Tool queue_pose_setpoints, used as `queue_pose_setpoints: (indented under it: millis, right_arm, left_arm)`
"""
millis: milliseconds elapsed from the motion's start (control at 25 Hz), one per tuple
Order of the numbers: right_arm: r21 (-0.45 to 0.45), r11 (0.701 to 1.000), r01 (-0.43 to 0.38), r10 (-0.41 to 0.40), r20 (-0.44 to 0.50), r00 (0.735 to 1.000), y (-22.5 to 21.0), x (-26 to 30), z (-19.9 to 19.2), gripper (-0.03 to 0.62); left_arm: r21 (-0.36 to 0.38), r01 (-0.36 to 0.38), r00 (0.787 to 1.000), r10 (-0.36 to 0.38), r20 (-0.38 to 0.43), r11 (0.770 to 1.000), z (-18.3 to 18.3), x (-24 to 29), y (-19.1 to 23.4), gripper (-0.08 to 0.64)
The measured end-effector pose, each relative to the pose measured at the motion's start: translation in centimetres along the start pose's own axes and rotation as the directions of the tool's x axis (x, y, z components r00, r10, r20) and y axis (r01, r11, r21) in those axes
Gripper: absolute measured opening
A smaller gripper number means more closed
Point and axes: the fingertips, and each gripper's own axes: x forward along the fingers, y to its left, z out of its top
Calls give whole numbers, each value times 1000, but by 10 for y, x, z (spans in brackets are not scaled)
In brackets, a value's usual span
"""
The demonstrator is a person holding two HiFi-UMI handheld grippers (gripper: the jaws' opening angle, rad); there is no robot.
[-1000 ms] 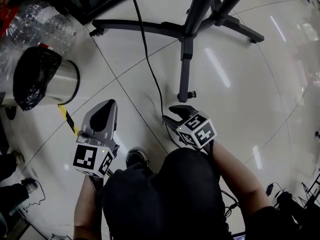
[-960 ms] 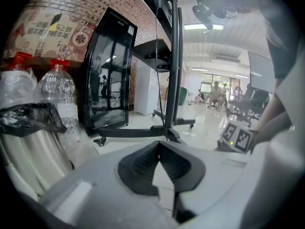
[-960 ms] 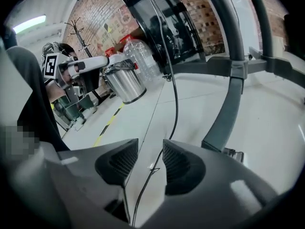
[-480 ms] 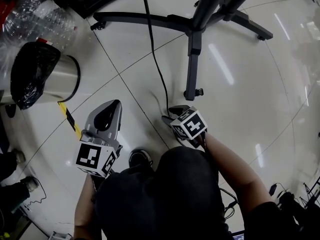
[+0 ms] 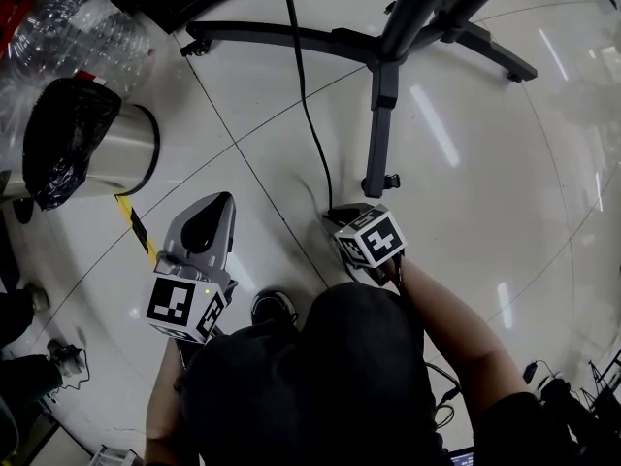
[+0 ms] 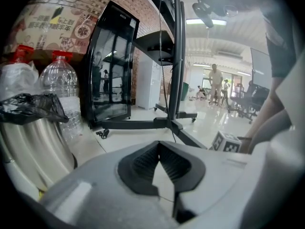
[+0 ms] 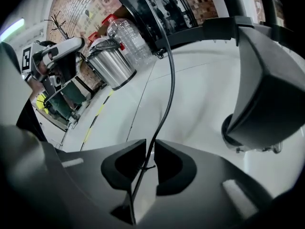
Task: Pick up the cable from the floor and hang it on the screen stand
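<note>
A person's right gripper [image 7: 148, 149] clamps the black cable [image 5: 309, 115] low over the white tiled floor [image 5: 466, 260], just beside the front foot of the screen stand [image 5: 383, 95]. Its jaws have just closed in on the cord, which runs between them. From there the cable lies along the floor left of the stand's centre leg and crosses its cross bar. The left gripper [image 5: 215, 207], jaws pinched together on nothing, hovers farther left of the stand. Left again, 1 steel bin [image 5: 121, 158] lined with a black bag [image 5: 63, 139] stands by 2 clear, red-capped bottles [image 6: 59, 89]. The bin's contents are not visible.
</note>
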Motion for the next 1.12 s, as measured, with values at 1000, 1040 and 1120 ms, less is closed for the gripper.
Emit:
queue_pose_setpoints:
  millis: [1000, 1040, 1120]
  right_arm:
    - [21, 991, -129, 121, 221, 968, 77, -156, 94, 18]
    - [25, 992, -126, 117, 228, 967, 84, -168, 101, 18]
    - [42, 991, -128, 114, 252, 961, 100, -191, 116, 18]
  left_arm:
    - [34, 83, 993, -86, 81, 996, 106, -40, -24, 5]
    - [35, 85, 992, -88, 86, 996, 119, -48, -29, 5]
    - [44, 87, 991, -91, 93, 995, 146, -65, -36, 5]
